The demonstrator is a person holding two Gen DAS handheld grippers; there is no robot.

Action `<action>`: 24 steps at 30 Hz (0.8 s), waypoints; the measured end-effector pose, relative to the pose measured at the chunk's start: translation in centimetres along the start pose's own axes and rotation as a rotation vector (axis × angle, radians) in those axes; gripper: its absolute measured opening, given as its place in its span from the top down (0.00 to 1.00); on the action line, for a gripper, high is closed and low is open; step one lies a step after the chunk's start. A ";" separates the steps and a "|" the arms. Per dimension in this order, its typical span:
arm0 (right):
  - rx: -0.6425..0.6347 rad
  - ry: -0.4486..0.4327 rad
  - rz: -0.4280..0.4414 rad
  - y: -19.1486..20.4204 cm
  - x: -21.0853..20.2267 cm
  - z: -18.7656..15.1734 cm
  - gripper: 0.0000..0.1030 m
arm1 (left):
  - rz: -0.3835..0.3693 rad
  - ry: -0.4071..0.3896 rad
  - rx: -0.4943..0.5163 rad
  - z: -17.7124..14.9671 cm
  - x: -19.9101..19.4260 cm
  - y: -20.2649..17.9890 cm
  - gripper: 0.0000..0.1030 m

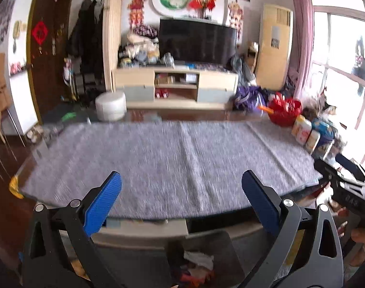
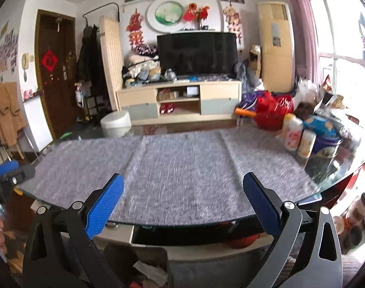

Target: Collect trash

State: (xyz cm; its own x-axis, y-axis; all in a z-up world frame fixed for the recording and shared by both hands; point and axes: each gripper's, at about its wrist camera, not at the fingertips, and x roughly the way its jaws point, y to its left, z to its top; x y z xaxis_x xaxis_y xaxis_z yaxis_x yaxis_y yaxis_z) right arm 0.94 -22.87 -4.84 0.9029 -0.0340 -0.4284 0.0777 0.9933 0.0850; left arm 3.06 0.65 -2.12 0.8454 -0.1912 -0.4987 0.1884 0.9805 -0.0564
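Observation:
A dark bin stands on the floor below the table's near edge, with crumpled white paper and red scraps inside; it also shows in the right wrist view with paper in it. My left gripper is open and empty, above the near edge of the grey cloth. My right gripper is open and empty over the same cloth. No trash shows on the cloth. The right gripper's body appears at the left view's right edge.
Bottles, a blue tin and a red basket crowd the table's right end. A glass table edge curves on the right. A basketball lies under the table. A TV stand is beyond.

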 end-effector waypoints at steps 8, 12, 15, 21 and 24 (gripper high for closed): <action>-0.061 -0.079 0.003 0.8 -2.0 3.4 0.03 | 0.000 -0.092 0.009 3.1 -2.3 -0.5 0.08; -0.059 -0.089 0.008 1.5 -3.0 3.4 0.03 | -0.015 -0.083 -0.020 2.9 -2.5 -0.4 0.08; -0.073 -0.071 0.001 2.0 -2.9 2.9 0.03 | -0.019 -0.072 -0.032 2.4 -2.5 -0.4 0.08; -0.042 -0.048 -0.011 1.9 -2.9 2.3 0.03 | -0.006 -0.047 -0.026 0.9 -2.5 -0.4 0.08; -0.051 -0.045 -0.033 2.1 -2.9 1.9 0.03 | -0.002 -0.030 -0.035 0.4 -2.2 0.1 0.08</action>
State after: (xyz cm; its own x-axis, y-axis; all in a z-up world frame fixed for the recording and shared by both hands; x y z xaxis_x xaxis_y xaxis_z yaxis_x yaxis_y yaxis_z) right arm -0.69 -20.91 -1.69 0.9186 -0.0701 -0.3890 0.0867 0.9959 0.0252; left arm 1.42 1.17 -0.67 0.8596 -0.1942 -0.4726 0.1732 0.9809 -0.0880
